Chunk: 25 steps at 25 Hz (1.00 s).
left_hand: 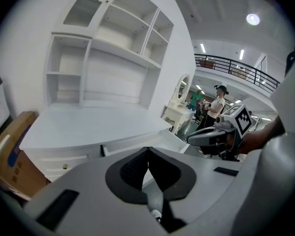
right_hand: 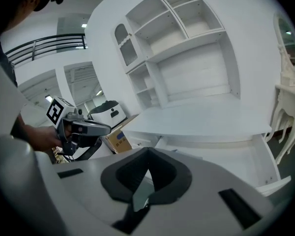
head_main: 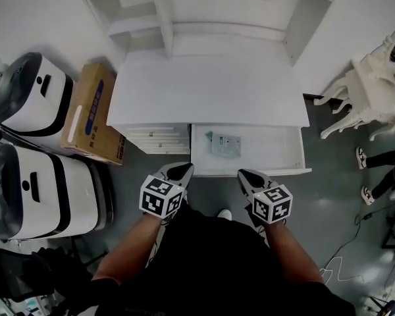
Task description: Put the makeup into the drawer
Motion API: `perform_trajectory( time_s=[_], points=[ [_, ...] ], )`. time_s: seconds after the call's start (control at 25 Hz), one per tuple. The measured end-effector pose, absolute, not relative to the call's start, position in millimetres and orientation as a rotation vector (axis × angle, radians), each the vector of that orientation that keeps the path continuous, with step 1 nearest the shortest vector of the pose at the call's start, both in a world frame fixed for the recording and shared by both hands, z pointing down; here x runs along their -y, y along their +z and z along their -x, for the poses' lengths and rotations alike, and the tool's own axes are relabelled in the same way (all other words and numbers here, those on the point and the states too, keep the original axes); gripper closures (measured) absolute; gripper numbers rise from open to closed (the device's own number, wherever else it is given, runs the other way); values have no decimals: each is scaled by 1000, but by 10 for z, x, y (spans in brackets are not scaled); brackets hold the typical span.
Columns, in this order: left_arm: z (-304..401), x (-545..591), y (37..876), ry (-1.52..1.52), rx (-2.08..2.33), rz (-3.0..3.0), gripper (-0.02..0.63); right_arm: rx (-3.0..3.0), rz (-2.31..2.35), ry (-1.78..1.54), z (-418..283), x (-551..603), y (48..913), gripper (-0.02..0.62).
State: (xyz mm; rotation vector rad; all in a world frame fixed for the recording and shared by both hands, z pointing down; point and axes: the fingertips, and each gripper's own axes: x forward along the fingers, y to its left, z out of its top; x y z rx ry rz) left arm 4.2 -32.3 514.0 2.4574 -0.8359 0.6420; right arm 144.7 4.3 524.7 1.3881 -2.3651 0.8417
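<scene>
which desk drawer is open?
The right drawer, pulled out with the makeup pack lying inside it. The left drawers are shut.

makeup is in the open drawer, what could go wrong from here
1. The makeup packet lies loose in the drawer; a hard shove shut could slide it backward.
2. The left gripper and right gripper sit near the drawer's front edge, jaws shut and empty; pushing at one corner might skew or jam it.
</scene>
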Motion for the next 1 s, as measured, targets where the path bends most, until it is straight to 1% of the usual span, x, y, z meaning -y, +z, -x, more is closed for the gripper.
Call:
perform_trajectory(
  time_s=[0.44,0.68,1.0],
  points=[
    [-331,-268,4958,606,944,-2446,595,2421,-1335,797,-1781,-494,5201,569],
    [-299,-394,4953,621,943,-2437,595,2424,-1326,801,-1726,-582,5226,569],
    [-155,-235,4921,658,862,-2470,595,2384,-1388,814,-1520,-560,5216,569]
  ],
)
